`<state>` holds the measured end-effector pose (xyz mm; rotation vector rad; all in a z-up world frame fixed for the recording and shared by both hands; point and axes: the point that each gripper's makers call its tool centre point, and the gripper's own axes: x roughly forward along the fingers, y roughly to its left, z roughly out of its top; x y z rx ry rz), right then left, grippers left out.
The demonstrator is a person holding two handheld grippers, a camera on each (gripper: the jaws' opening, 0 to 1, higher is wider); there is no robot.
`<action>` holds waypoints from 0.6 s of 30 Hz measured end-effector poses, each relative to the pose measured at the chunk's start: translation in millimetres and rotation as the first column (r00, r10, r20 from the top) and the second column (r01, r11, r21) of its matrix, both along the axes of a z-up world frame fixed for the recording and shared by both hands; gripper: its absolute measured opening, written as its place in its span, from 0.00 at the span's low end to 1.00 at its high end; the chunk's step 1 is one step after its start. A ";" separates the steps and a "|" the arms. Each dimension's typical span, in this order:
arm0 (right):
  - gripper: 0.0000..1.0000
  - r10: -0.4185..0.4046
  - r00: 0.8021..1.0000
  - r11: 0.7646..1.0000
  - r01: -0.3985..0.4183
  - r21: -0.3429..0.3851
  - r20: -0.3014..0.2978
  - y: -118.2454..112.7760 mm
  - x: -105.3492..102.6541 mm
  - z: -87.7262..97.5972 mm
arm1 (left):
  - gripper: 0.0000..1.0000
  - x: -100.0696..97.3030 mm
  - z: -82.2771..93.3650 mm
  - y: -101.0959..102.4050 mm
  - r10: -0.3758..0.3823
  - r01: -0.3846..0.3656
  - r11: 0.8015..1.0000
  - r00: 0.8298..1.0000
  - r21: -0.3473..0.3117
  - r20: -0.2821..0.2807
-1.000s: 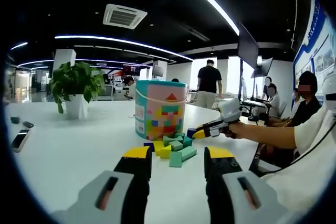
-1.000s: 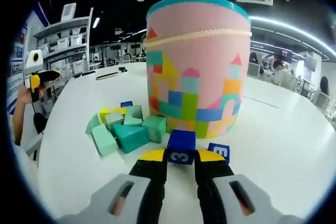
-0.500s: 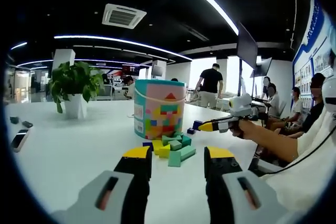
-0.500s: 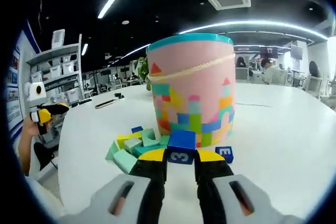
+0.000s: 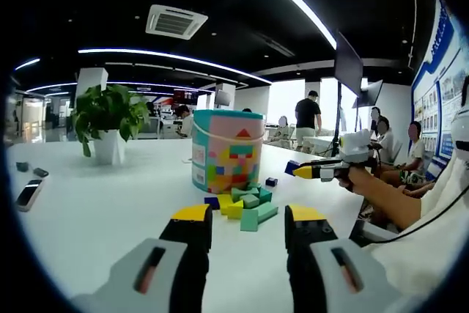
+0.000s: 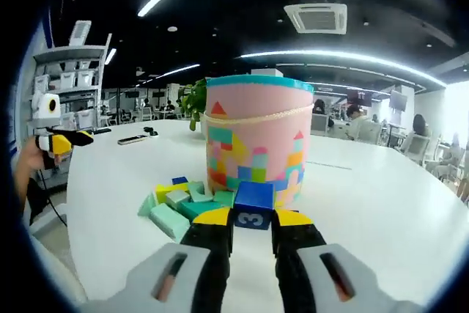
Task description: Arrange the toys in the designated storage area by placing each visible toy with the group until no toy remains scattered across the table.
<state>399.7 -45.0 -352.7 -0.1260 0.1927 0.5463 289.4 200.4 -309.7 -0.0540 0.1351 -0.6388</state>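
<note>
The white desk (image 5: 88,210) carries a tall pink bucket (image 5: 227,150) with coloured block pictures on its wall, and at the foot of the bucket lies a pile of green, yellow and blue blocks (image 5: 245,207), with one small blue block (image 5: 271,182) a little apart from the pile. A potted plant (image 5: 108,122) stands well apart from the bucket, and near the desk edge lies a phone (image 5: 28,194). The right gripper (image 6: 253,219) is raised above the desk with its fingers clenched on a blue cube with the number 3 (image 6: 253,207), in front of the bucket, while the left gripper (image 5: 238,219) has its fingers released, holding nothing, short of the pile.
</note>
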 end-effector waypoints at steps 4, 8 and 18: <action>0.20 -0.005 1.000 1.000 0.005 -0.027 -0.003 -2.8 -2.2 -3.3 | 0.40 -0.3 -0.4 0.0 -0.004 0.004 1.000 1.000 -0.003 -0.001; 0.20 -0.006 1.000 1.000 0.005 -0.021 -0.011 -4.0 -5.6 -5.9 | 0.40 -1.3 -2.5 1.7 -0.001 0.001 1.000 1.000 0.001 -0.006; 0.20 0.006 0.997 0.999 -0.009 0.035 0.072 1.0 9.4 30.2 | 0.40 -0.8 -4.8 0.6 -0.007 0.007 1.000 1.000 0.005 -0.010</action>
